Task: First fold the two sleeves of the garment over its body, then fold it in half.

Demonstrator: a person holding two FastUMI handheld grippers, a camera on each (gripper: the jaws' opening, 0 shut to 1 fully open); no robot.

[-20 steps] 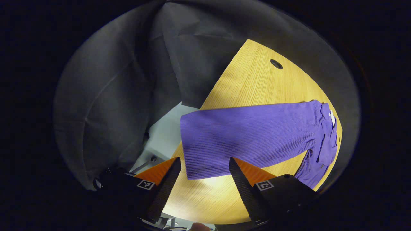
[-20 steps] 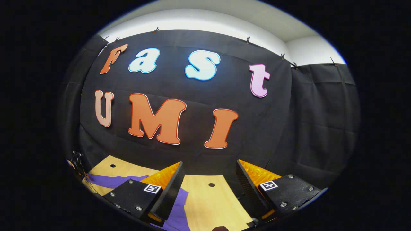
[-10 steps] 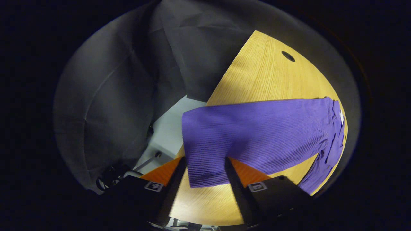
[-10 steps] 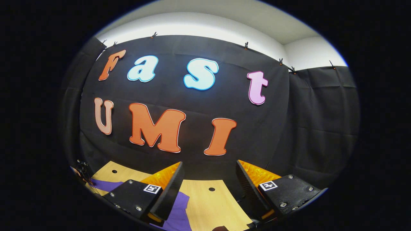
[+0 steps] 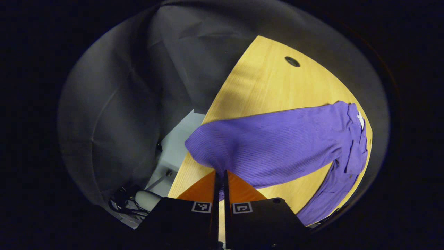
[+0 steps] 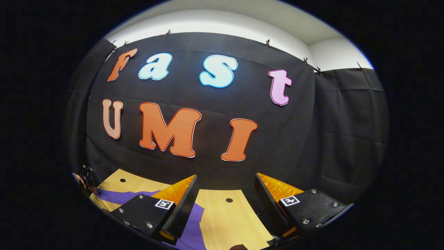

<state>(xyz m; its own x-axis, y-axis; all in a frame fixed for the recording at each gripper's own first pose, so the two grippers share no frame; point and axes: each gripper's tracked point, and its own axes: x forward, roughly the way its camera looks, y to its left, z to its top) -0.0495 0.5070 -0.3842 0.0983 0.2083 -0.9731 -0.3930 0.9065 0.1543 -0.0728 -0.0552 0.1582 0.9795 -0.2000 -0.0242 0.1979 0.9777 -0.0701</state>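
A purple ribbed garment (image 5: 277, 142) lies on the wooden table (image 5: 270, 83), one long sleeve stretched toward me and the crumpled body at the far right. My left gripper (image 5: 219, 177) is shut on that sleeve's near end, close to the table's edge, and the cloth bulges up just above the fingertips. In the right gripper view, my right gripper (image 6: 225, 194) hangs open above the table (image 6: 222, 222), nothing between its fingers, facing the booth wall. Part of the purple garment (image 6: 192, 232) shows under its left finger.
The table has a round cable hole (image 5: 292, 61), which the right gripper view shows ahead as the hole (image 6: 229, 200). Past the table's left edge is pale floor (image 5: 177, 146) with cables (image 5: 125, 205). Black cloth walls close in the booth.
My left gripper moved forward onto the sleeve's end and went from open to shut on it; the cloth there has bunched up. The right gripper has hardly moved.
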